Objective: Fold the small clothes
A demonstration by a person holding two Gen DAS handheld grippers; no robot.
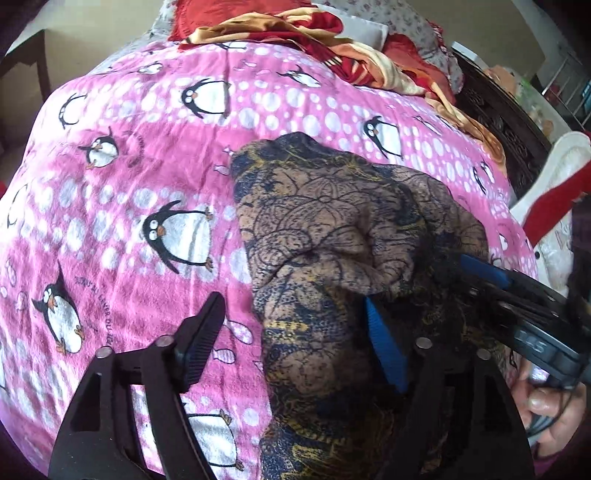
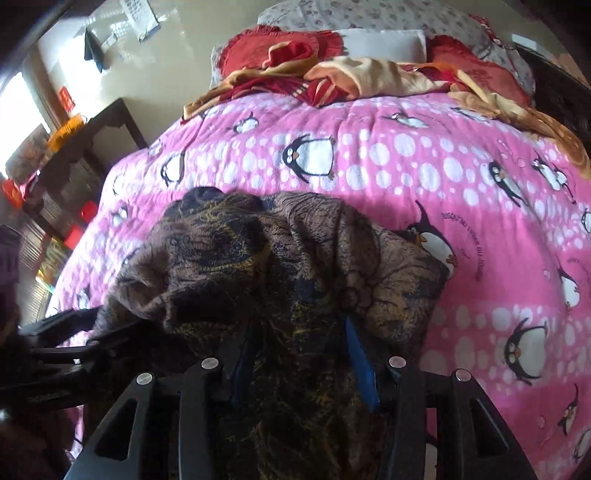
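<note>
A brown garment with a dark blue and yellow print [image 1: 332, 236] lies bunched on the pink penguin blanket [image 1: 129, 177]. My left gripper [image 1: 295, 332] is open wide, its right blue-padded finger under a fold of the cloth, its left finger over bare blanket. My right gripper comes in from the right in the left wrist view [image 1: 476, 269], fingers buried in the cloth. In the right wrist view the garment [image 2: 280, 266] drapes over and between the right gripper's [image 2: 299, 354] blue fingers, which stand apart with cloth between them. The left gripper shows at the lower left [image 2: 74, 339].
A rumpled red and orange blanket [image 2: 354, 74] and a floral pillow [image 2: 388, 14] lie at the far end of the bed. A dark wooden side table [image 2: 85, 147] stands left of the bed. A dark carved headboard [image 1: 502, 122] and white-red cloth [image 1: 554, 192] are at right.
</note>
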